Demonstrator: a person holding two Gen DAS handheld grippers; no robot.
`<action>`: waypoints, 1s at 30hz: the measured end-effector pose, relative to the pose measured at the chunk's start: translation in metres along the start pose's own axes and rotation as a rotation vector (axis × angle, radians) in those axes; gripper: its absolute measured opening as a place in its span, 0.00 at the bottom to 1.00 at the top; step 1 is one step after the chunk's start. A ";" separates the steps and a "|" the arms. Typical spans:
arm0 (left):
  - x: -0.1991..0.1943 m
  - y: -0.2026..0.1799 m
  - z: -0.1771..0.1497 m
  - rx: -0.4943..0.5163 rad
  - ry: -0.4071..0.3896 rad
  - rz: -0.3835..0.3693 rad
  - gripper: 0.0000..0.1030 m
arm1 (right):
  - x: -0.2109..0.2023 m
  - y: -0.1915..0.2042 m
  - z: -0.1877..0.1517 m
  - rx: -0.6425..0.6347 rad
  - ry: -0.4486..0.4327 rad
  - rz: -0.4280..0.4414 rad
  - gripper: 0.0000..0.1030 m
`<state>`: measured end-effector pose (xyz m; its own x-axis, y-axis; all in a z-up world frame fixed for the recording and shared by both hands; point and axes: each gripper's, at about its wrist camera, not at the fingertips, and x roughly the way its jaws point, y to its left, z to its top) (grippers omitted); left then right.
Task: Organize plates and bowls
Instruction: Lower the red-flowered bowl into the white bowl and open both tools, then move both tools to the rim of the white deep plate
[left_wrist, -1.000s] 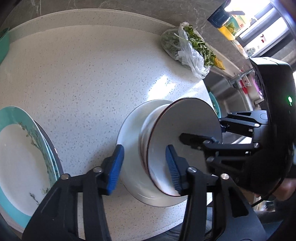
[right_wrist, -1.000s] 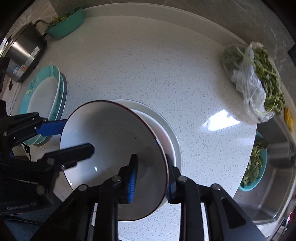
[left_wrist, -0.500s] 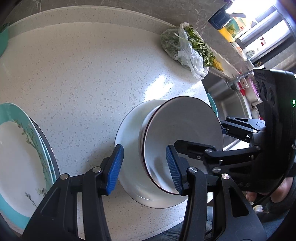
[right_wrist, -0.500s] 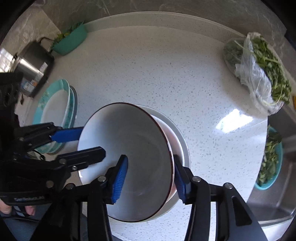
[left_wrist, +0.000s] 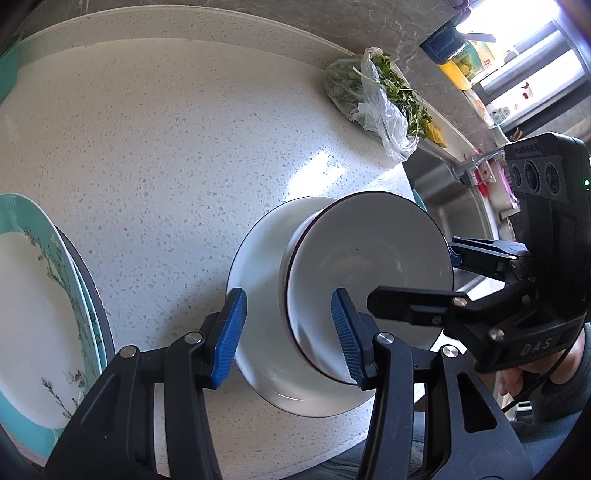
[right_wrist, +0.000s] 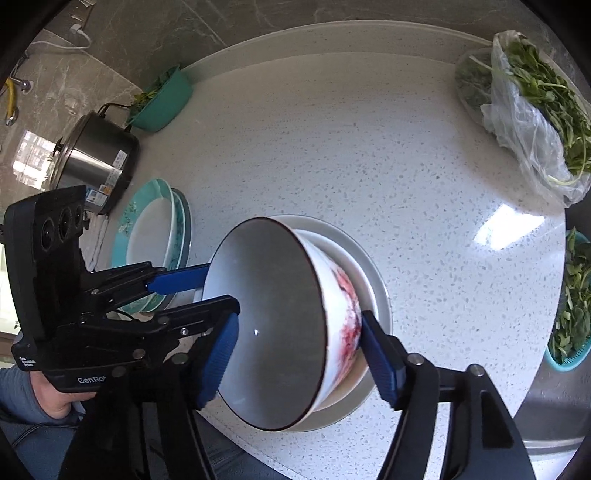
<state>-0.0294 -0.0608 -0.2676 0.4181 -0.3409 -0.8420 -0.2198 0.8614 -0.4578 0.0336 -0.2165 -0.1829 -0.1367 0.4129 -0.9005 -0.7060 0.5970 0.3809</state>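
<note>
A white bowl (right_wrist: 280, 295) with a dark rim and red pattern stands nested on other white bowls on a white plate (right_wrist: 373, 269); in the left wrist view the bowl (left_wrist: 369, 280) sits on the plate (left_wrist: 258, 273). My right gripper (right_wrist: 299, 343) is open, its pads on either side of the bowl's near wall, apart from it. My left gripper (left_wrist: 288, 328) is open, straddling the near rims of bowl and plate. A stack of teal-rimmed plates (left_wrist: 33, 302) lies to the left, and also shows in the right wrist view (right_wrist: 155, 236).
A plastic bag of greens (left_wrist: 376, 96) lies at the back right of the white speckled counter (left_wrist: 166, 129). A steel pot (right_wrist: 92, 158) and a teal basket of greens (right_wrist: 162, 99) stand at the back left. A sink (right_wrist: 554, 406) with another teal basket (right_wrist: 569, 306) lies right.
My right gripper has opened and let go of the bowl, which now rests on the stack. Both grippers have drawn back slightly.
</note>
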 end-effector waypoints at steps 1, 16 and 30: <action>0.000 0.000 0.000 -0.003 0.000 -0.002 0.45 | 0.001 0.002 0.000 -0.015 0.000 -0.010 0.69; -0.005 0.008 -0.005 -0.040 -0.019 0.013 0.45 | 0.010 0.037 -0.002 -0.256 -0.035 -0.209 0.71; -0.045 0.015 -0.033 -0.002 -0.080 0.197 0.61 | -0.028 -0.050 -0.023 -0.068 -0.056 -0.077 0.56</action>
<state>-0.0802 -0.0452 -0.2458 0.4355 -0.1347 -0.8900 -0.3061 0.9077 -0.2872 0.0571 -0.2738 -0.1819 -0.0426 0.4062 -0.9128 -0.7587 0.5813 0.2941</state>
